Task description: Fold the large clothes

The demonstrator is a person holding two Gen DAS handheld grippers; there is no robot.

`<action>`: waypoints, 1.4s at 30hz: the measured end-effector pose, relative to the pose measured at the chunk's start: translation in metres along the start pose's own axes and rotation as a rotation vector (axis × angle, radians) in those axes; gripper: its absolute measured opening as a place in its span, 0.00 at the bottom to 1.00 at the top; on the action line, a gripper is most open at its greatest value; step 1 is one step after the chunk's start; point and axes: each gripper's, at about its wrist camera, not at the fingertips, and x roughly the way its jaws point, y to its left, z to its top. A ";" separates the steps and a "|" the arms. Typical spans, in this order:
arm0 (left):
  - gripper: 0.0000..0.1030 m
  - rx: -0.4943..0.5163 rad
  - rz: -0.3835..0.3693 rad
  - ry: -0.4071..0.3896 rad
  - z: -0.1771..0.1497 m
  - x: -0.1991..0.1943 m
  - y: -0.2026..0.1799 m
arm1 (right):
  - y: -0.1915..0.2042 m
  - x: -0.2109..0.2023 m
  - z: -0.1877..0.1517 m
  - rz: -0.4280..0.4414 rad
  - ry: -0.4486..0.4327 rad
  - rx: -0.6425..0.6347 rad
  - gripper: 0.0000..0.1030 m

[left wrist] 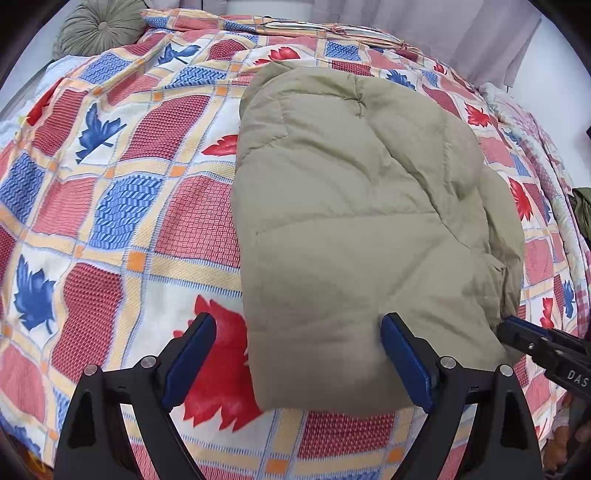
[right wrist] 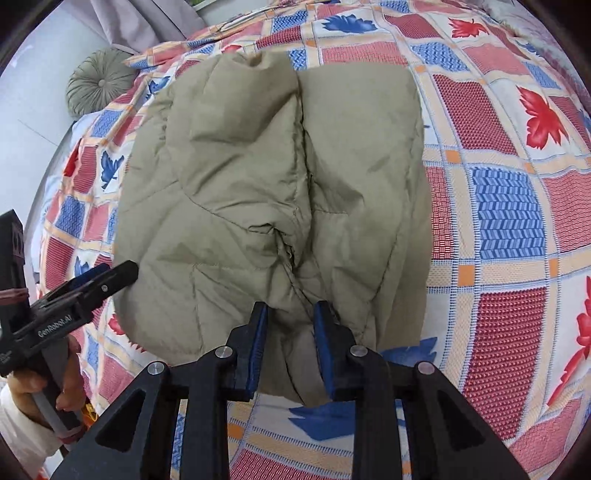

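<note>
A puffy khaki quilted jacket point(left wrist: 354, 206) lies folded into a thick bundle on the patterned bedspread point(left wrist: 122, 206). My left gripper point(left wrist: 298, 319) hovers over its near left corner with jaws wide open. One pad is above the bedspread, the other above the jacket, and neither presses on anything. In the right wrist view the jacket point(right wrist: 258, 166) shows a seam down its middle. My right gripper point(right wrist: 291, 306) is shut on a bunched fold at its near edge. The left gripper point(right wrist: 110, 273) shows at the left, held by a hand point(right wrist: 33, 384). The right gripper's tip point(left wrist: 517, 328) shows at the jacket's right edge.
A round green cushion point(left wrist: 101, 27) sits at the bed's far left corner. Pale curtains point(left wrist: 461, 33) hang behind the bed. A pink checked blanket point(left wrist: 535, 122) and a dark green garment point(left wrist: 583, 210) lie along the right side. The bedspread point(right wrist: 498, 221) spreads wide to the right of the jacket.
</note>
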 end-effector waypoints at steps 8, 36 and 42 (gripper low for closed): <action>0.89 0.001 0.030 -0.004 -0.019 -0.063 -0.015 | 0.007 -0.055 -0.014 -0.004 -0.024 0.048 0.28; 1.00 0.018 0.116 -0.062 -0.061 -0.185 -0.025 | 0.057 -0.181 -0.055 -0.265 -0.197 0.012 0.81; 1.00 0.007 0.121 -0.064 -0.062 -0.187 -0.024 | 0.057 -0.182 -0.054 -0.259 -0.197 0.011 0.81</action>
